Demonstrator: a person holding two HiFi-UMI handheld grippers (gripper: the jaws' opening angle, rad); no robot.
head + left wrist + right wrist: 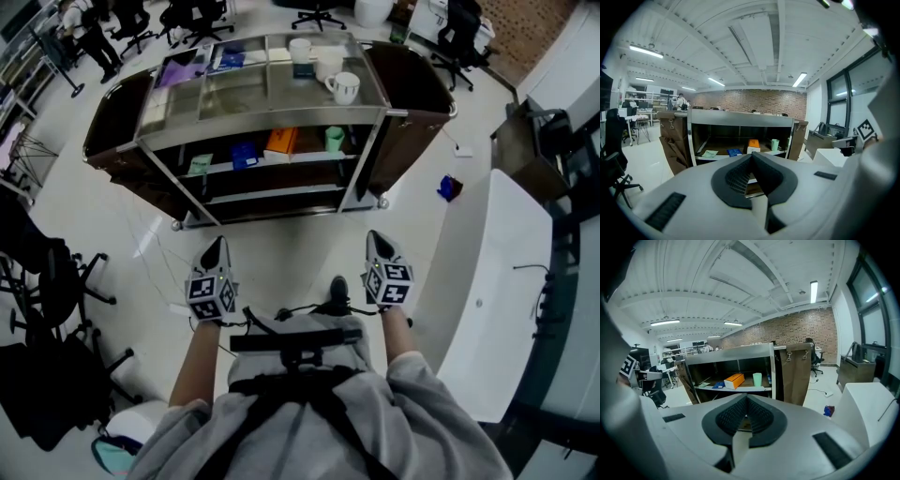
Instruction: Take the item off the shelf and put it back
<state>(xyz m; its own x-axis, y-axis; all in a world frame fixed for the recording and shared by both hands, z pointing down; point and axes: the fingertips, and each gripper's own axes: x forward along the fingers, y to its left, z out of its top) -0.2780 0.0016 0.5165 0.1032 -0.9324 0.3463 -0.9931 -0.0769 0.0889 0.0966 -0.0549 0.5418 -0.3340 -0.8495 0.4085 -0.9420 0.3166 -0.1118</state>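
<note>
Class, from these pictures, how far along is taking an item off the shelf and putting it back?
Done: nothing that shows; the orange box, green cup and blue packet all sit on the shelf. In hand: nothing; left gripper and right gripper are shut, empty, short of the shelf. Remaining: seemingly everything: reach in, take an item, return it.

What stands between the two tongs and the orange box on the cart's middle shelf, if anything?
Nothing visible. Only floor separates the left tongs and right tongs from the cart, whose shelf front is open. The orange box has a blue item and a green cup beside it, not in front.
</note>
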